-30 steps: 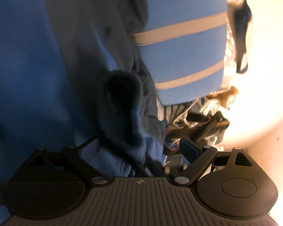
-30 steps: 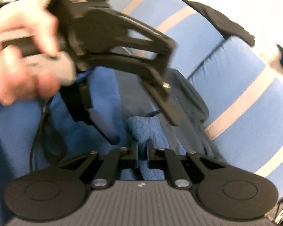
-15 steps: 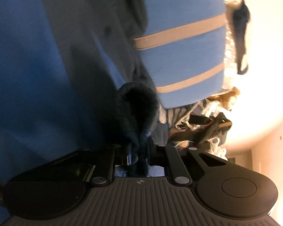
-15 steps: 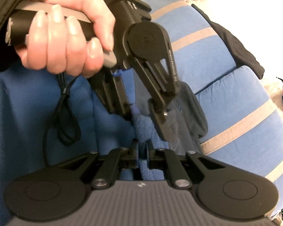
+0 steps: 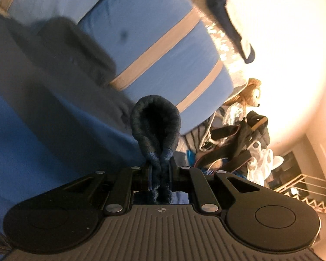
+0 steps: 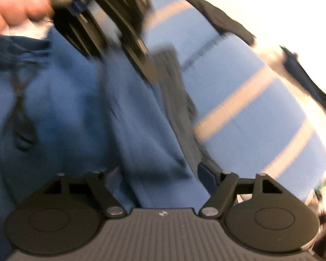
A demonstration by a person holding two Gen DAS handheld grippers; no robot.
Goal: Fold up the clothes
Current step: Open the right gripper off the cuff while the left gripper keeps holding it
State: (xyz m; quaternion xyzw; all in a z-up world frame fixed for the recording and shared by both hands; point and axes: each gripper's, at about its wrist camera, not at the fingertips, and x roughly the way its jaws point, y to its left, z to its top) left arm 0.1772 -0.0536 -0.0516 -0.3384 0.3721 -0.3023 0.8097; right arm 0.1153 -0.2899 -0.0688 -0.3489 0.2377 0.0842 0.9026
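Note:
A blue fleece garment [image 6: 65,108] lies spread over a blue cushioned seat. My left gripper [image 5: 159,169] is shut on a pinched fold of it, and the fold stands up as a dark loop [image 5: 155,126] just past the fingertips. My right gripper [image 6: 158,174] has its jaws opening wide. The fleece runs between its fingers, but the pads do not press on it. In the right wrist view a person's hand [image 6: 17,4] holds the left gripper [image 6: 147,65] above the fleece, blurred. A grey garment [image 6: 176,82] lies beside the fleece.
Blue cushions with tan stripes [image 5: 158,50] stand behind the clothes. A dark garment [image 6: 223,21] hangs over their top. To the right are a stuffed toy [image 5: 252,93], a black-strapped bag [image 5: 239,143] and a railing [image 5: 304,184]. A black cord [image 6: 21,130] dangles from the left gripper.
The left gripper closed on a fold of the fleece, then rose with it and rolled. The right gripper, shut on the fleece before, has let go and spread its jaws wide.

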